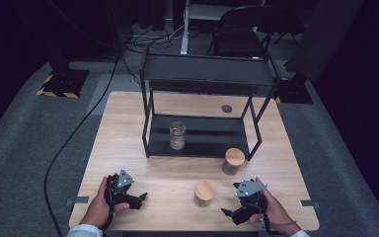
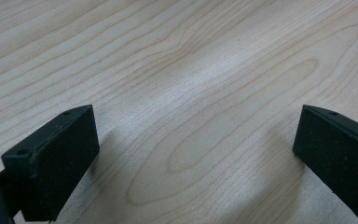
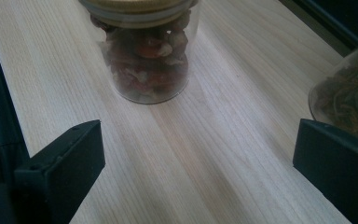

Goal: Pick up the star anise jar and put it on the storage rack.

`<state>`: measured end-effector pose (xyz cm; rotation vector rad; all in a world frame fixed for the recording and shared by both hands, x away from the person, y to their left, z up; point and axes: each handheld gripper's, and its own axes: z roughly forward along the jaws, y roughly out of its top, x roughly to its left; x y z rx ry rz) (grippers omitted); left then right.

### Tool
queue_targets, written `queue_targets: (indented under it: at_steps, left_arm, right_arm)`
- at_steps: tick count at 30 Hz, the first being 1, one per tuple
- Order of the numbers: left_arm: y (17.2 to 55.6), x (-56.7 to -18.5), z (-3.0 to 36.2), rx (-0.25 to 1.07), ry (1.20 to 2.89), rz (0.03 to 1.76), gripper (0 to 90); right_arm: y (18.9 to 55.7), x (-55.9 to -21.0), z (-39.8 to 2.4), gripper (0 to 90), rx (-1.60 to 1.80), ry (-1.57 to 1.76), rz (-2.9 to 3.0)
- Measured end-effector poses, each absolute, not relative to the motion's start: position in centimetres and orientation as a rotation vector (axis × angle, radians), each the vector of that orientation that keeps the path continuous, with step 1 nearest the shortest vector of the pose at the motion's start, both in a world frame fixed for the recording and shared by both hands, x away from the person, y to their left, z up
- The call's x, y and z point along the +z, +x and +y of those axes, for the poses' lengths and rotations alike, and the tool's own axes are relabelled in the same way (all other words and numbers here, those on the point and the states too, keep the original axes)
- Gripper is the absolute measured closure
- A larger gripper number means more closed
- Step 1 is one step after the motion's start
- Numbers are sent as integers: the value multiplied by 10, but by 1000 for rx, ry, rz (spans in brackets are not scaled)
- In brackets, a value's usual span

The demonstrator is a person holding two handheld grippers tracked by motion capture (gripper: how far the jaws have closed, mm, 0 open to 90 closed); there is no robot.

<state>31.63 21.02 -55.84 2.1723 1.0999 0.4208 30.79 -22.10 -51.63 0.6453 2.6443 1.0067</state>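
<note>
High view overlooks table (image 1: 128, 128); claw views skim tabletop close.

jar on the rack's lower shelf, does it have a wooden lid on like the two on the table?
No: in the high view the glass jar on the rack's lower shelf shows a clear top, unlike the two wooden-lidded jars on the table.

Three glass jars (image 1: 177, 135), two wooden-lidded (image 1: 205, 190), one black shelf rack (image 1: 203, 74), one table (image 1: 128, 148), two grippers (image 1: 140, 199).

Left gripper (image 1: 139, 199) and right gripper (image 1: 229, 213) both hand-held low, fingers spread wide, empty.
</note>
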Motion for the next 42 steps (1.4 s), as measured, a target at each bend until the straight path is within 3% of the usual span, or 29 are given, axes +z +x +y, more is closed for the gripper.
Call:
queue_targets:
  at_steps: [42]
  left_arm:
    - [316,-558,210,421,2173,1100,0]
  right_arm:
    - [314,-503,-171,19,1073,532,2700]
